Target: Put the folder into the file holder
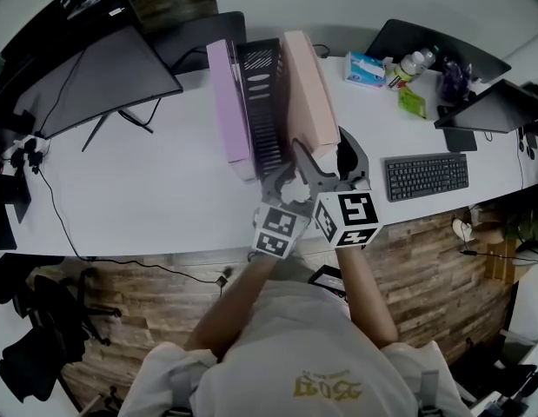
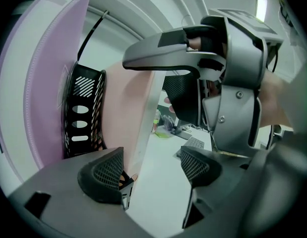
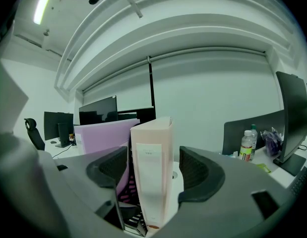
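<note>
A pink folder (image 1: 308,94) stands upright on the white desk (image 1: 147,189), against the right side of a black mesh file holder (image 1: 262,102). A purple folder (image 1: 229,102) stands on the holder's left. My right gripper (image 1: 331,156) is open, with the pink folder's spine (image 3: 153,152) between its jaws and a narrow gap on each side. My left gripper (image 1: 284,188) is open just left of it, at the folder's near bottom corner (image 2: 131,108), with only bare desk between its pads. One grey finger (image 2: 163,58) of the right gripper crosses above.
A black keyboard (image 1: 427,176) lies to the right on the desk. A tissue box (image 1: 364,68) and a water bottle (image 1: 412,63) stand at the back right. Monitors stand at the left (image 1: 95,76) and right (image 1: 490,107). The desk's front edge runs just below the grippers.
</note>
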`<state>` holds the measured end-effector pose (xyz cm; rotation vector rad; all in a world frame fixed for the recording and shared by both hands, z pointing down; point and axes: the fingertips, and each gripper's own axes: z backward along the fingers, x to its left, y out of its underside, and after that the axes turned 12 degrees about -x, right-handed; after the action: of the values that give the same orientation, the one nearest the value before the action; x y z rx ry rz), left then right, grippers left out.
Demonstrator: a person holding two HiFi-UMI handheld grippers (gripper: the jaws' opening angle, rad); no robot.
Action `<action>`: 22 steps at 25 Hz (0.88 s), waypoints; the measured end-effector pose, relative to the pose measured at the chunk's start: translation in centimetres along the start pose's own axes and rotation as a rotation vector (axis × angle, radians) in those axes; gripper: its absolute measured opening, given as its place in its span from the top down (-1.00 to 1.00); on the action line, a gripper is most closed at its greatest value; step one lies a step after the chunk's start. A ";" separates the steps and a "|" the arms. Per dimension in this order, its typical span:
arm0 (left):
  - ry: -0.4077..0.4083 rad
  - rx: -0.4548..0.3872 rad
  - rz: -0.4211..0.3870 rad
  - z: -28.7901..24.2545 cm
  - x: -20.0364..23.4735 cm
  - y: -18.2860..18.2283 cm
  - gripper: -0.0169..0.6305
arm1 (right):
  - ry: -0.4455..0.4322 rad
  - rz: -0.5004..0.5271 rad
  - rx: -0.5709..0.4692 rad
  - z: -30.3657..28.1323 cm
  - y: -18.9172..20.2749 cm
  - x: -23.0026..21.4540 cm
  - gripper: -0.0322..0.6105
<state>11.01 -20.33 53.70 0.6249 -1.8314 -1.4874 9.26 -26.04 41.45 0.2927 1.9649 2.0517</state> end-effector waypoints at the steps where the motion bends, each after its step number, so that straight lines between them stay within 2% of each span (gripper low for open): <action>1: 0.003 -0.005 0.001 -0.1 -0.1 0.0 -0.17 | -0.001 0.002 0.001 0.0 -0.1 -0.1 -0.11; 22: -0.025 -0.001 -0.037 -1.2 0.1 0.1 -0.09 | -0.015 0.010 0.004 -1.9 -0.4 -0.6 -0.09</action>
<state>11.91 -21.14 53.97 0.6457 -1.8468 -1.5263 9.24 -27.98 41.03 0.3185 1.9631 2.0454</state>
